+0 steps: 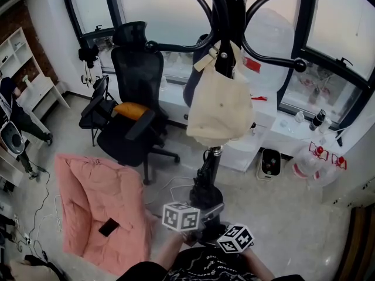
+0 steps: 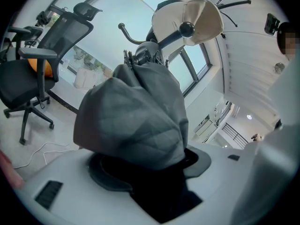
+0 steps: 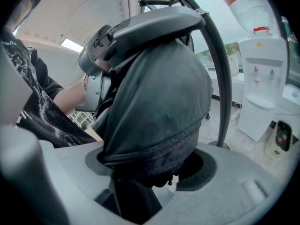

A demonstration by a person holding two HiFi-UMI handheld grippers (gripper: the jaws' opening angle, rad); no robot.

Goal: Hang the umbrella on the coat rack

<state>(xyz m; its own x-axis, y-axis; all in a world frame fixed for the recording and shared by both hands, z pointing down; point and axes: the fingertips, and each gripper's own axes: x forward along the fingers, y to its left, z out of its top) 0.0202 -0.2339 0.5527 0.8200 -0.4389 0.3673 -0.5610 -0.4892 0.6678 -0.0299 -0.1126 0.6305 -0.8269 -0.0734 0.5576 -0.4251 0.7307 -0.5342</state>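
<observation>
A folded dark grey umbrella point(image 1: 203, 193) stands upright at the foot of the black coat rack point(image 1: 229, 16), and both grippers hold it. My left gripper point(image 1: 195, 208) is shut on its bunched fabric point(image 2: 136, 121), which fills the left gripper view. From the other side my right gripper point(image 1: 218, 226) is shut on the same umbrella point(image 3: 159, 107). A cream tote bag point(image 1: 220, 107) hangs from the rack above the grippers. In the left gripper view a rack arm ending in a black knob point(image 2: 186, 29) rises past the bag point(image 2: 201, 18). A black bent rack tube point(image 3: 224, 78) passes behind the umbrella in the right gripper view.
A black office chair point(image 1: 137, 98) with an orange cushion stands left of the rack. A pink floor cushion point(image 1: 96, 204) with a dark phone on it lies at the lower left. A white water dispenser point(image 3: 261, 88) and low white cabinets point(image 1: 296, 134) line the windows. A person point(image 1: 13, 119) sits far left.
</observation>
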